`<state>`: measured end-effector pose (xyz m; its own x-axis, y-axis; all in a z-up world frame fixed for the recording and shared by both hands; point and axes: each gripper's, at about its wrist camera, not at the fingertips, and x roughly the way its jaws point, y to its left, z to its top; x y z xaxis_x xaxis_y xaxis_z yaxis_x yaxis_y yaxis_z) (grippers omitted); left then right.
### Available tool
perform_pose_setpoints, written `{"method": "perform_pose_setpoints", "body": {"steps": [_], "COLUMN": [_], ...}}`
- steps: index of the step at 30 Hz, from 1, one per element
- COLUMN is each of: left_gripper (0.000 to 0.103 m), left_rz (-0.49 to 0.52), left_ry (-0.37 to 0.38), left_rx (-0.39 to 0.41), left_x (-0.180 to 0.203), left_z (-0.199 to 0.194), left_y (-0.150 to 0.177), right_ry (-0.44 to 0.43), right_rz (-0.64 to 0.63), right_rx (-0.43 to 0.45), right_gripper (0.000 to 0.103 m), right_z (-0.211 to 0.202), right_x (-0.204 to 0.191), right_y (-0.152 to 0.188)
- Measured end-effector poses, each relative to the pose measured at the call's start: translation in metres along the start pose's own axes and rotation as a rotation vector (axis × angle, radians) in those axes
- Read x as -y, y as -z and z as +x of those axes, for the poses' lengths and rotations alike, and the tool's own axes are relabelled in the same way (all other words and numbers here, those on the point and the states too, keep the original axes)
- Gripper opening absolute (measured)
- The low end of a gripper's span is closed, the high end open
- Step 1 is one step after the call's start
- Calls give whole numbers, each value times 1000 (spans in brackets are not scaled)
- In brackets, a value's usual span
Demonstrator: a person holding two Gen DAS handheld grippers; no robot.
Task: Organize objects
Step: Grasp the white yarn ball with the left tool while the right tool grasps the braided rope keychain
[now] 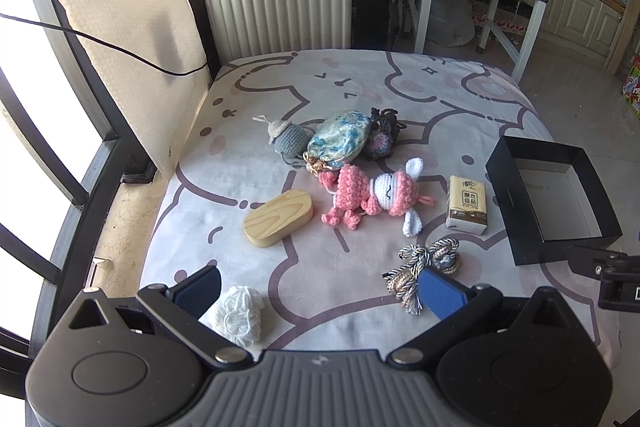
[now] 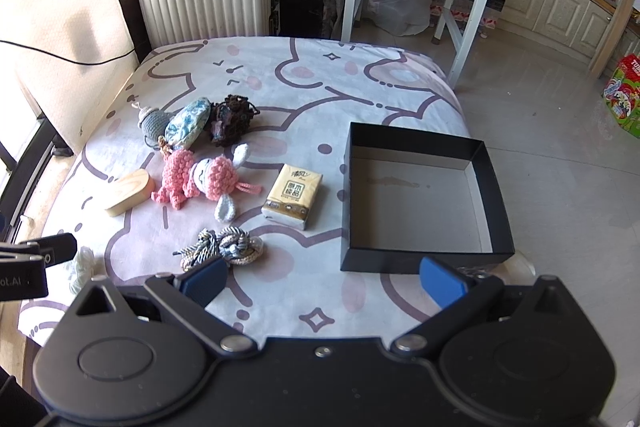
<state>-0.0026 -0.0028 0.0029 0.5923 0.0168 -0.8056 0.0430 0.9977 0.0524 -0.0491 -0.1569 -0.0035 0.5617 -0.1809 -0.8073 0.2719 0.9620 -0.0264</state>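
Both the left gripper (image 1: 320, 291) and right gripper (image 2: 323, 281) gape wide and empty; the soft, light white yarn ball (image 1: 239, 315) by the left one's near finger should squash easily, so pinch its middle.

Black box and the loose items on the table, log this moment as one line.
black box: empty | tissue pack, pink crochet doll: on table | left hand-held gripper: open | right hand-held gripper: open

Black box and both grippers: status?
Left gripper open, empty. Right gripper open, empty. Black box empty; tissue pack and the toys lie on the sheet outside it. Nothing blocking the box.
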Motion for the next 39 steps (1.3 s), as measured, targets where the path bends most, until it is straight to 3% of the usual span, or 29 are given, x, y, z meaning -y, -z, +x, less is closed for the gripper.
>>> {"method": "perform_pose_setpoints", "body": {"steps": [15,23,26,30,39], "left_gripper": [103,103,103,103,101], "left_rz": [-4,4,-13,-13,-62], "left_ry": [-95,-125,-115,-86,-53], "left_rx": [154,182,160,100,-79], "left_x": [-36,-59,-68,-76,-99], "left_z": [-30,-19,-4,22,78], "left_y": [-44,-65,-65,-56,-22], "right_ry": [-36,-67,-92,-119,-200], "right_rz": [-43,-125,-123,-106,-34], "right_rx": [150,159,162,105,-98], "right_gripper": [103,103,103,102,92], "right_z": [-24,-6,11,40,105], "right_x": [-25,-59,-65,-68,-58], "right_y": [-60,-82,-82,-76,-54]}}
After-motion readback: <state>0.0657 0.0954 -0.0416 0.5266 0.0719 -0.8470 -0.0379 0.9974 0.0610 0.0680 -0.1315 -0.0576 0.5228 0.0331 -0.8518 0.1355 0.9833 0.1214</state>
